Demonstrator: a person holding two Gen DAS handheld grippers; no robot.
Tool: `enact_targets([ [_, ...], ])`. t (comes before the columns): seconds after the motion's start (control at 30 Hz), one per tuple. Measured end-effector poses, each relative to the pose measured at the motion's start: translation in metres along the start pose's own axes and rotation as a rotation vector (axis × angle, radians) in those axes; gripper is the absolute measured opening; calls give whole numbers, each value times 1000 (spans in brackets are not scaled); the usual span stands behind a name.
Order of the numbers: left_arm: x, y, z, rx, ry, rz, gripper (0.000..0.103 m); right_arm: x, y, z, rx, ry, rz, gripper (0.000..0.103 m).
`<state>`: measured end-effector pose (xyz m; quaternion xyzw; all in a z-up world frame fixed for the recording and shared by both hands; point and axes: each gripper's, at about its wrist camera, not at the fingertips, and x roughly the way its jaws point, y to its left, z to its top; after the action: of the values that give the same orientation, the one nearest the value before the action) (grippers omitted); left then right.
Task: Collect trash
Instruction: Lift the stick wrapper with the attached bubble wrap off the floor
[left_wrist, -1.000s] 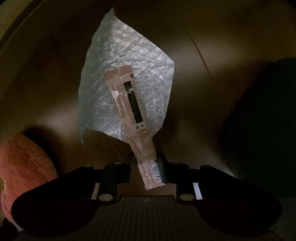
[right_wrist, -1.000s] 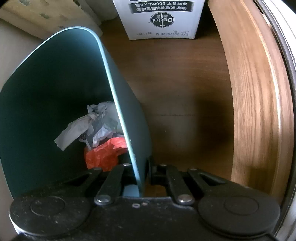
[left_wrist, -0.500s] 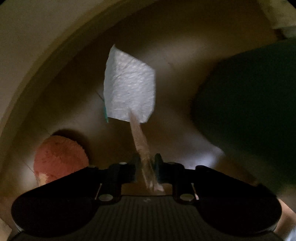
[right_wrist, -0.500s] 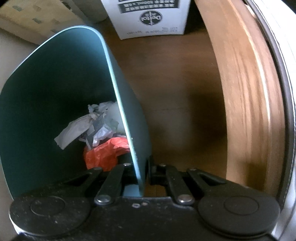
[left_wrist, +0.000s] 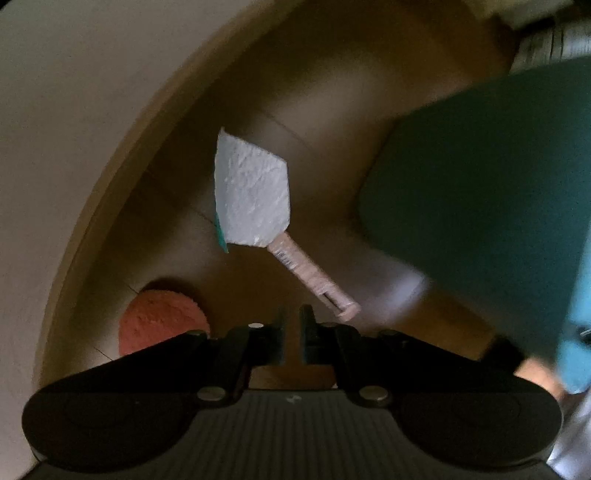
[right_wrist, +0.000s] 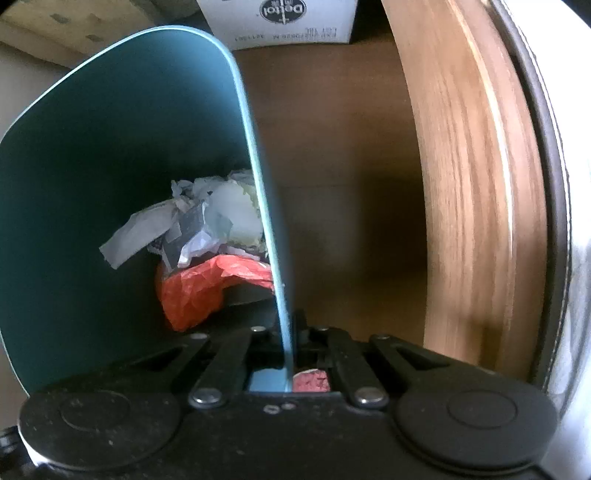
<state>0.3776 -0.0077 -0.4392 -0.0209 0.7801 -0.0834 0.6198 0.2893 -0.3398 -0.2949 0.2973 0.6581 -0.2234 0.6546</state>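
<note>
Now sachet (left_wrist: 312, 275) slanting toward bubble wrap (left_wrist: 253, 195), left claw (left_wrist: 293, 325) slightly parted, right claw (right_wrist: 291, 332) pinching bin (right_wrist: 258, 177)

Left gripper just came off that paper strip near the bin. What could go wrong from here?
1. The paper strip and bubble wrap lie on the floor outside the green bin, free of the left gripper; they may get left behind.
2. The right gripper pinches only the bin's thin rim; the bin may slip or tip, spilling its trash.

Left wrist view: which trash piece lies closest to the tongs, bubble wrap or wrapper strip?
The wrapper strip: its near end lies just right of the left tongs, which hold nothing. The bubble wrap sits beyond it.
</note>
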Motion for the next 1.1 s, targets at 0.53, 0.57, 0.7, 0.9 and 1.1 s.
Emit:
enact_targets([
  [0.53,148,-3,5,-377,26,-61,68,-8,-8,-5,-105,-7,67,6],
  [0.57,150,-8,6,-353,15,-51,68,-8,-9,-5,-105,-5,70,6],
  [0.7,164,-15,5,-335,10,-15,68,-8,-10,-3,-108,4,73,7],
  [0.9,167,-26,-2,-325,-16,33,71,-6,-7,-2,-123,11,71,7],
  [1.1,156,-50,-4,-247,-48,70,32,-5,-6,-3,-124,5,70,7],
])
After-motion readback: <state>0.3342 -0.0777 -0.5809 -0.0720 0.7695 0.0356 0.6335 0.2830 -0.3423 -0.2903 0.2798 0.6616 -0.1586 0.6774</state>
